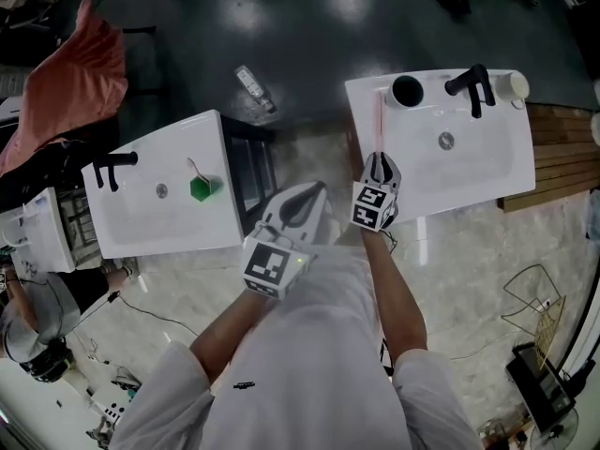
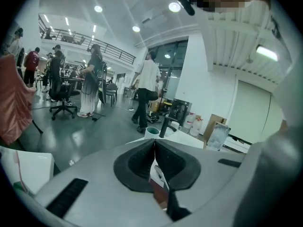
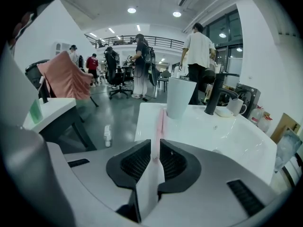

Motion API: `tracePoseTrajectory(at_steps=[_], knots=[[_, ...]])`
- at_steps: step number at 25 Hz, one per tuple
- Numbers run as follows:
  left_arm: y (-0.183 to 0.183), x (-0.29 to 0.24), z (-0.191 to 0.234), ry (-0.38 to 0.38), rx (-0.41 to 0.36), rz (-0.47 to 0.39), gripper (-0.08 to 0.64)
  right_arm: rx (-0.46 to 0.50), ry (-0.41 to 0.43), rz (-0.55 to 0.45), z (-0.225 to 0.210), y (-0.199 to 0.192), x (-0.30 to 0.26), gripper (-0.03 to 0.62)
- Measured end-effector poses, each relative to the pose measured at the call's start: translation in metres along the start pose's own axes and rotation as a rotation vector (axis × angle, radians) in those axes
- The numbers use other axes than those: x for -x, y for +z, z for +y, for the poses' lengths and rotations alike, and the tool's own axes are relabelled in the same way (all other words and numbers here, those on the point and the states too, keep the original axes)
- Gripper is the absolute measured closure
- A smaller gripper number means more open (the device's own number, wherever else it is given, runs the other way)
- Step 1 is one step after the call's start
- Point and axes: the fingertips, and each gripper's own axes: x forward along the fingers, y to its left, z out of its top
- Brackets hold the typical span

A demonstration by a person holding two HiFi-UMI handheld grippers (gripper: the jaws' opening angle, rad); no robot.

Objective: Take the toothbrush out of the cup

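Note:
A pale cup (image 1: 406,92) (image 3: 181,97) stands at the back left corner of the white right-hand sink (image 1: 497,172). The thin pink toothbrush (image 1: 380,120) (image 3: 161,119) is outside the cup and runs along the sink's left rim, its far end beside the cup. My right gripper (image 1: 378,169) (image 3: 155,148) is shut on its near end, low over the rim, with the handle filling the gap between the pads. My left gripper (image 1: 302,204) (image 2: 154,148) is shut and empty, held off the sink's front left corner. The cup (image 2: 152,132) also shows small in the left gripper view.
A black faucet (image 1: 472,86) (image 3: 215,96) and a white mug (image 1: 514,86) stand at the back of the right sink. A second sink (image 1: 141,223) on the left carries a green cup (image 1: 201,188). A bottle (image 1: 255,88) lies on the floor; several people stand farther off.

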Motion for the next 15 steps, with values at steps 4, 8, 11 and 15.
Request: tracePoseTrajectory(at_steps=[4, 8, 11, 15], knots=[[0.000, 0.002, 0.001, 0.008, 0.004, -0.005, 0.557, -0.004, -0.008, 0.018, -0.001, -0.008, -0.001, 0.545], [0.000, 0.003, 0.002, 0.012, 0.002, -0.008, 0.557, -0.004, 0.002, 0.007, 0.000, -0.005, 0.000, 0.545], [0.001, 0.004, 0.002, 0.013, 0.000, -0.013, 0.557, -0.058, 0.034, -0.008, 0.002, 0.000, 0.008, 0.545], [0.005, 0.007, 0.003, 0.012, -0.002, -0.027, 0.557, -0.079, 0.046, -0.047, -0.001, 0.014, 0.024, 0.545]])
